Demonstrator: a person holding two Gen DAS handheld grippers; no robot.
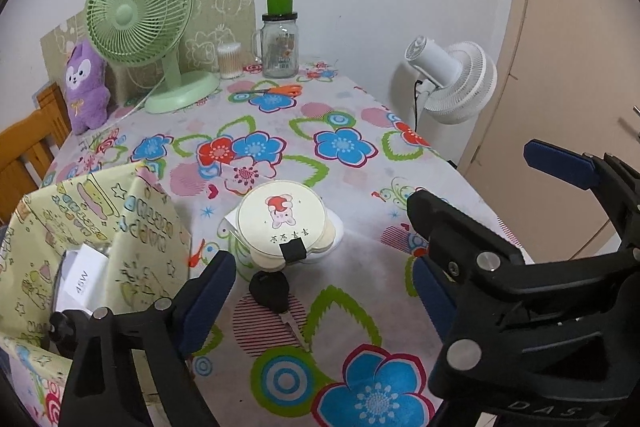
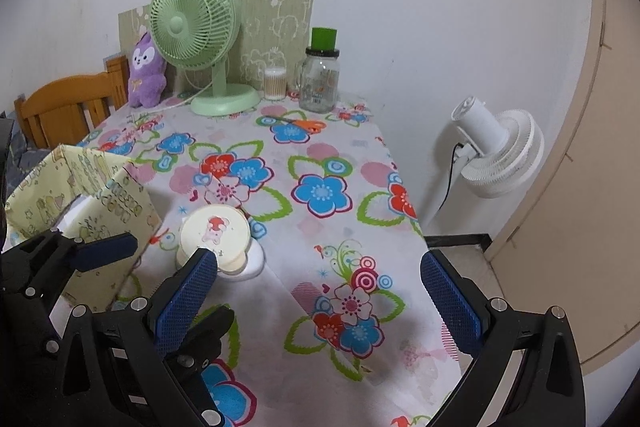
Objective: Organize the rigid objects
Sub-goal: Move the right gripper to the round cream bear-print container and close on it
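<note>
Left wrist view shows the left gripper [image 1: 320, 291] spread wide and holding nothing, its fingers either side of a black-headed key [image 1: 270, 291] lying flat on the floral tablecloth [image 1: 348, 147]. Just beyond the key sits a round cream container [image 1: 282, 221] with a cartoon lid and a black tab at its near edge. A yellow patterned box [image 1: 80, 227] stands open to the left, white items inside only partly visible. The right gripper [image 2: 320, 299] is likewise spread and empty over bare cloth; its left finger [image 2: 188, 299] overlaps the container's near edge and the key is hidden from this view. At the far edge stand a green fan [image 1: 140, 11], purple plush [image 1: 86, 87], swab tub [image 1: 229, 61], glass jar [image 1: 280, 45] and orange scissors [image 1: 276, 91]. A white fan [image 1: 452, 79] stands off the table.
</note>
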